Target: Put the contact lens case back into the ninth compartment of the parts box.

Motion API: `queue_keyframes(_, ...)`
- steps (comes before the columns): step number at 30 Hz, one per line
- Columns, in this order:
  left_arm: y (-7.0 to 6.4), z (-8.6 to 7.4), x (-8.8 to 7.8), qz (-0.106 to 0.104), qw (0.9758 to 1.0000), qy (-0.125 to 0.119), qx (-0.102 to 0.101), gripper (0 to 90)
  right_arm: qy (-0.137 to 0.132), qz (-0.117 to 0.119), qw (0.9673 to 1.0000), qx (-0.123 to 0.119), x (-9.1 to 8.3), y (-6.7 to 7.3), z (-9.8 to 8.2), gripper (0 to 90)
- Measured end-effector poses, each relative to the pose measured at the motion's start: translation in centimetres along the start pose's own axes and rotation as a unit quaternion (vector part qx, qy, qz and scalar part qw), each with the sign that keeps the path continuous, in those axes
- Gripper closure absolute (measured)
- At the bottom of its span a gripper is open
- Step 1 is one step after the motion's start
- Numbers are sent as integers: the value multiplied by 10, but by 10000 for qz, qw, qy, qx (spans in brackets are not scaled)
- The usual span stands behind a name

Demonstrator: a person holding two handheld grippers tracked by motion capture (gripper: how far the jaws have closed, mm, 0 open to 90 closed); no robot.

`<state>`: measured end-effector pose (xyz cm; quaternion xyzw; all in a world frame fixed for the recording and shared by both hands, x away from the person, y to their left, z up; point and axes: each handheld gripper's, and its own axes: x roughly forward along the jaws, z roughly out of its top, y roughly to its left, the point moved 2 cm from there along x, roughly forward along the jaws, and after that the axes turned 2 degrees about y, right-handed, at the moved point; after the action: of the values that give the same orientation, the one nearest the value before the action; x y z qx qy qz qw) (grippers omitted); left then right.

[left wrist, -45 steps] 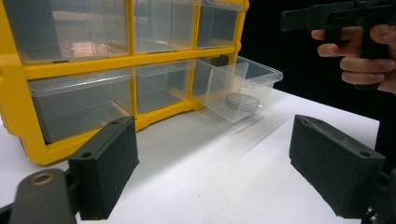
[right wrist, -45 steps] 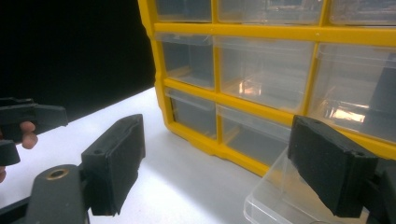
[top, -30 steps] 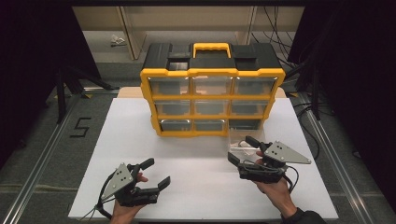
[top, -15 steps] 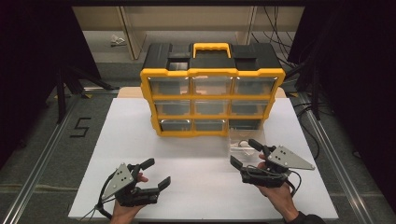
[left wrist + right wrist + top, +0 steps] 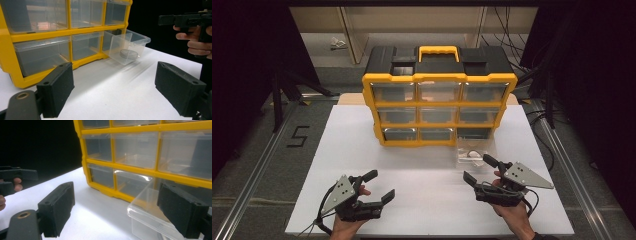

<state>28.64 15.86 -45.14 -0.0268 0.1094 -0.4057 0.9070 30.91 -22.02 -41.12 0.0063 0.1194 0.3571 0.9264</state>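
A yellow and black drawer cabinet (image 5: 437, 95) stands at the back of the white table (image 5: 422, 165). One clear drawer (image 5: 472, 154) sits pulled out in front of the bottom right slot, with a small grey item (image 5: 128, 53) lying inside. My right gripper (image 5: 477, 168) is just in front of that drawer, open, with nothing between its pads. In the right gripper view the drawer (image 5: 147, 212) lies close beyond the right pad (image 5: 182, 212). My left gripper (image 5: 382, 184) rests near the front left, open and empty.
The cabinet's other drawers (image 5: 437, 116) are pushed in and look empty. A carry handle (image 5: 438, 51) tops the cabinet. Dark floor and metal rails (image 5: 257, 170) flank the table. Bare white surface lies between the two grippers.
My right gripper has drawn back a little from the clear drawer toward the near right. The drawer stays out on the table. The left gripper has not moved.
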Motion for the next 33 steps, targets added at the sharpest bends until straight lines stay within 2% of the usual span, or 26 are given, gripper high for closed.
queue_keyframes(3,0,0,0,1,10000,0,-2,151,-12,22,10000,95,-2,-2,-2,149)
queue_keyframes(12,0,0,0,-14,10000,11,-4,151,27,-26,9999,130,-7,-2,-8,141)
queue_keyframes(17,0,0,1,-20,10000,22,16,150,33,-43,10000,31,-9,0,-13,136)
queue_keyframes(29,-1,0,1,-35,10000,29,13,151,79,-123,9999,78,-13,-2,-22,135)
queue_keyframes(33,0,0,1,-29,10000,23,11,150,125,-113,9999,-26,-11,0,-25,134)
